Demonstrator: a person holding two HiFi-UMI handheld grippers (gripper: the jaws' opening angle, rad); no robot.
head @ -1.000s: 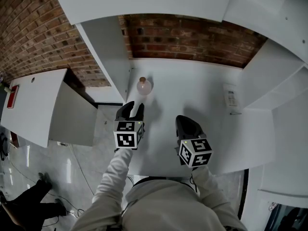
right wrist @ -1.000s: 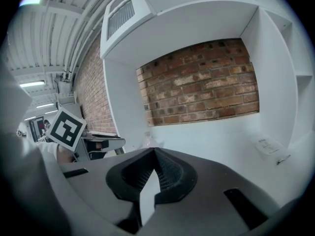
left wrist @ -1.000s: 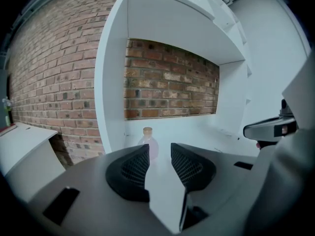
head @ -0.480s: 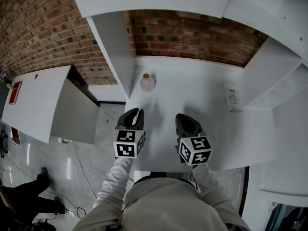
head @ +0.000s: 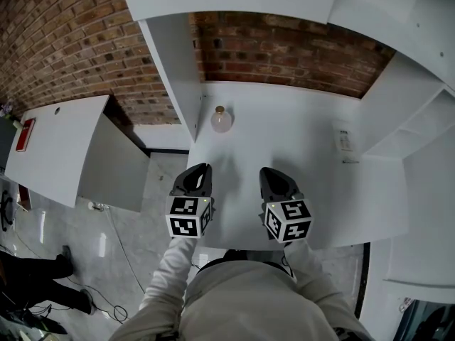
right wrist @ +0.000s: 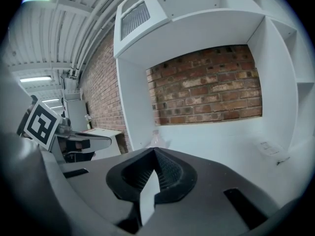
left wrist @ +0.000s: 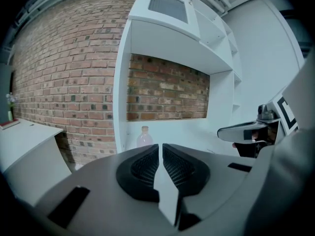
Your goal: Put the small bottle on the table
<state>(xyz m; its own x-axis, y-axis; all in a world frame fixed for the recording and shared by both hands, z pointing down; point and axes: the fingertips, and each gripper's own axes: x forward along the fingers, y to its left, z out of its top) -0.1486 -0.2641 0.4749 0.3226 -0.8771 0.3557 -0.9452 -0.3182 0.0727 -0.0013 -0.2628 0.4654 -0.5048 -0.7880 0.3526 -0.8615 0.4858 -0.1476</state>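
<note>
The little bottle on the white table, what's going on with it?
A person holds a gripper in each hand. The small bottle stands upright on the white table, beside a white side panel, and nothing touches it. The left gripper's jaws have just been closing with nothing between them and are shut. The right gripper is shut and empty too. Both hang near the table's front edge, short of the bottle.

Item count, referenced to the table [head: 306,112]:
- Small bottle [head: 221,119]: one, standing at the table's rear left corner.
- Grippers: two, the left gripper [head: 201,169] and the right gripper [head: 270,172], both over the table's near edge.
- Flat white label [head: 343,142]: one, on the table's right side.
- Side desk [head: 57,148]: one, left of the table.
</note>
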